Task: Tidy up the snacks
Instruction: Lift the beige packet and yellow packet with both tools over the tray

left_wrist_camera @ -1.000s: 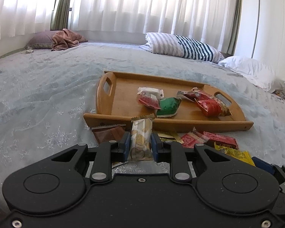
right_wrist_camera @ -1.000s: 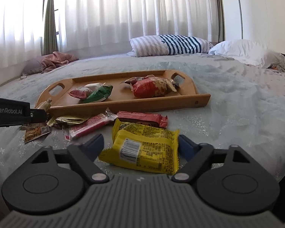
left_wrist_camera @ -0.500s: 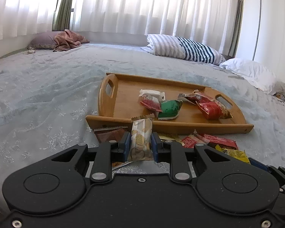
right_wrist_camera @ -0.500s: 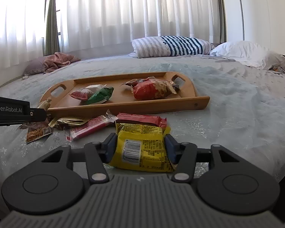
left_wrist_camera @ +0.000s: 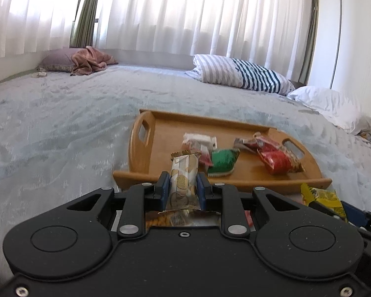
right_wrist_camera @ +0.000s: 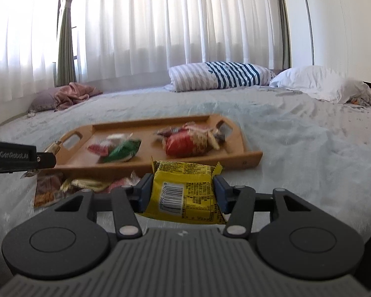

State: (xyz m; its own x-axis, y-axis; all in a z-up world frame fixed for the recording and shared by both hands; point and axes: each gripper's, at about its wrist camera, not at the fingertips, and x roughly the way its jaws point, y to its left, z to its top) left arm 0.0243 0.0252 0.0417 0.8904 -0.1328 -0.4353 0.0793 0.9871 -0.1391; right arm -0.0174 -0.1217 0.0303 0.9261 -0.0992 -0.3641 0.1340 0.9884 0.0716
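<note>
**Tongs loaded, both sides, tray ahead**

Left tongs (left_wrist_camera: pixel 183 188): clamped on my beige wafer bar (left_wrist_camera: pixel 184 173), raised towards the wooden tray (left_wrist_camera: pixel 249 182). Right tongs (right_wrist_camera: pixel 183 193): just closed across the yellow packet (right_wrist_camera: pixel 185 188), lifted for the same tray on the bed (right_wrist_camera: pixel 296 133).

Left gripper (left_wrist_camera: pixel 183 186): its two blue pads squeeze a gold and white snack bar (left_wrist_camera: pixel 184 177).
Snack bar: stands up between the pads, top end over the near edge of the tray.
Wooden tray (left_wrist_camera: pixel 160 133): lies on the blue-grey bed cover (left_wrist_camera: pixel 61 123).
In the tray: a white and red packet (left_wrist_camera: pixel 197 141), a green packet (left_wrist_camera: pixel 221 160), a red bag (left_wrist_camera: pixel 275 157).
Right edge: a yellow packet (left_wrist_camera: pixel 321 196), just beside the tray.
Far back: a striped pillow (left_wrist_camera: pixel 240 75), a white pillow (left_wrist_camera: pixel 331 104), white curtains (left_wrist_camera: pixel 185 17).
</note>
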